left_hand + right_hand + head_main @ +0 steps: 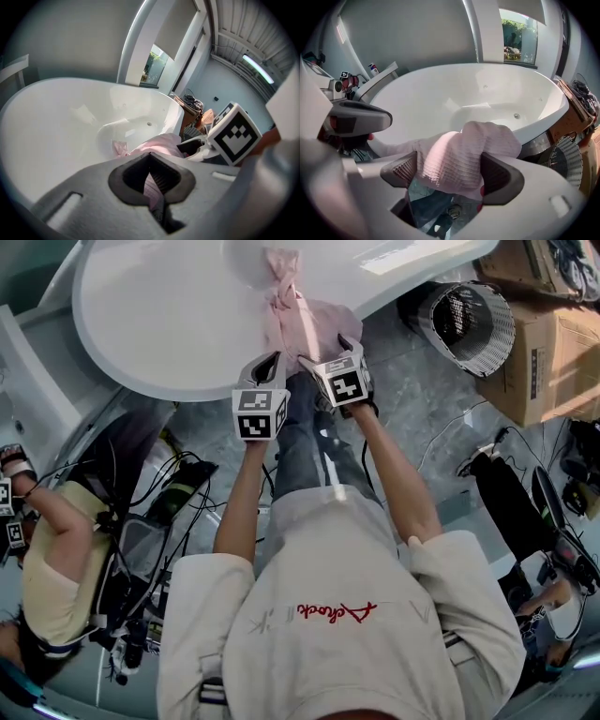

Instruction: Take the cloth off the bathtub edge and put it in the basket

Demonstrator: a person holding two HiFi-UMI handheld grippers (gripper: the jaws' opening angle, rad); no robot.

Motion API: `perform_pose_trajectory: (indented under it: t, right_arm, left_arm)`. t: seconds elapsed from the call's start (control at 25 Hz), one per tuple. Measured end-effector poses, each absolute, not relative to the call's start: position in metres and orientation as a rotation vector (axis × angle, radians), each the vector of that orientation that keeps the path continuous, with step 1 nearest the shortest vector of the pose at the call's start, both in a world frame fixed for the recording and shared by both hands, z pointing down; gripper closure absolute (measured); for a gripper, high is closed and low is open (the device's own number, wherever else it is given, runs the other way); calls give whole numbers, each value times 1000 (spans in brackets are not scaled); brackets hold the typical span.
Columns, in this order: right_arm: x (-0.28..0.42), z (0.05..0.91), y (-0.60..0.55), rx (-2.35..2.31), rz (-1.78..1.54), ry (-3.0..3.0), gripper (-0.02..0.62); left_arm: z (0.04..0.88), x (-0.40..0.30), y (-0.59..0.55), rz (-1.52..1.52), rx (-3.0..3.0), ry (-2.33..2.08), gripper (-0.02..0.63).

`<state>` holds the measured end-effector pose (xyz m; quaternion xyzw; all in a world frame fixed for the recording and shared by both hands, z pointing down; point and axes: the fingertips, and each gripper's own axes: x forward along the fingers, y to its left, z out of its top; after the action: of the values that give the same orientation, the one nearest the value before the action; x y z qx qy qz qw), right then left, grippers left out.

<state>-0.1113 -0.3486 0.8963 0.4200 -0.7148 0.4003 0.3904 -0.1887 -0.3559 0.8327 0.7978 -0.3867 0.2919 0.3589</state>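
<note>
- Far left, on the floor beside the tub, a seated person (47, 559) with cables around them.
- The bathtub (141, 334) is white, round and glossy; its near rim curves across in front of me.
- My left claw (265, 367) sits at that rim. In the left gripper view it (152, 180) is pinched together on a thin fold of the cloth (157, 143), and a pink strip shows between the dark pads.
- The cloth (305, 324) is pale pink and lies draped over the tub edge. One end is twisted into a rope and trails down into the basin; the broader end hangs over the outside toward my legs.
- Up close in the right gripper view the cloth (459, 154) has a fine waffle weave. It is bunched into a soft hump, with a thinner tail stretching left along the rim (440, 89).
- My right claw (328, 352) is just right of the left one, on the same hanging end. Its jaws (450, 173) stand wide apart — the bunched cloth fills the gap between the pads without being squeezed.
- Further right, well apart from the cloth, the basket (469, 324) — white mesh — lies tipped on its side on the grey floor against the tub.
- Cardboard boxes (548, 362) stand just beyond it at the right edge.
</note>
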Motion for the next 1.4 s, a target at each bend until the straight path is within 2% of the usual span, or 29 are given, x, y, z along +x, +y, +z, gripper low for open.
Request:
perform_pose_trajectory:
  t: [0.28,0.4,0.88,1.4]
  right_arm:
    - [-108,895,-342,1033,1035,-1793,327]
    - [-109,896,-337,1012,1050,-1776,378]
    - [-113,882,-325,1007,1089,-1838,454]
    - [-95,785,-324,1193,1106,-2041,457]
  left_arm:
    - [832,-181,-350,754,2053,-994,606]
    - [830,-178,-348,756,2059,-992,606]
    - [813,-172,-349,749,2084,-1012,606]
    - [760,-161,-332,706,2135,-1106,606]
